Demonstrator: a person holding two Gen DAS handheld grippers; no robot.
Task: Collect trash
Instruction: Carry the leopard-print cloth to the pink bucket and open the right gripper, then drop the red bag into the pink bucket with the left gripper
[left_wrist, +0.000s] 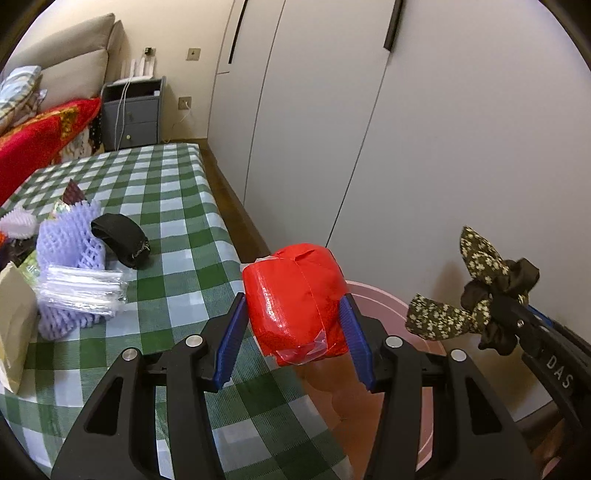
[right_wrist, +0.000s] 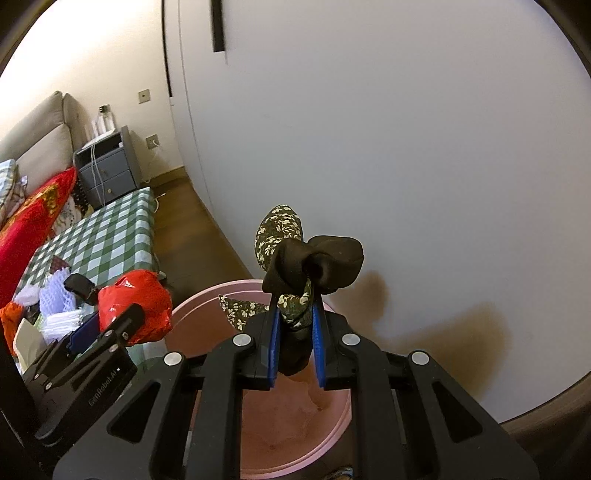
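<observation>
We've got the left gripper (left_wrist: 293, 326) squeezing a red bundle (left_wrist: 295, 306) and the right gripper (right_wrist: 294, 341) clamping a floral scrunchie (right_wrist: 295, 269) over the pink bin (right_wrist: 207, 299), beside the checkered bench (left_wrist: 177, 221), white wardrobe (left_wrist: 461, 129) behind.

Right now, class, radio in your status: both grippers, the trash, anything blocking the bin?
Left gripper shut on red wrapped bundle. Right gripper shut on floral scrunchie. Both above pink bin; nothing blocking the drop.
</observation>
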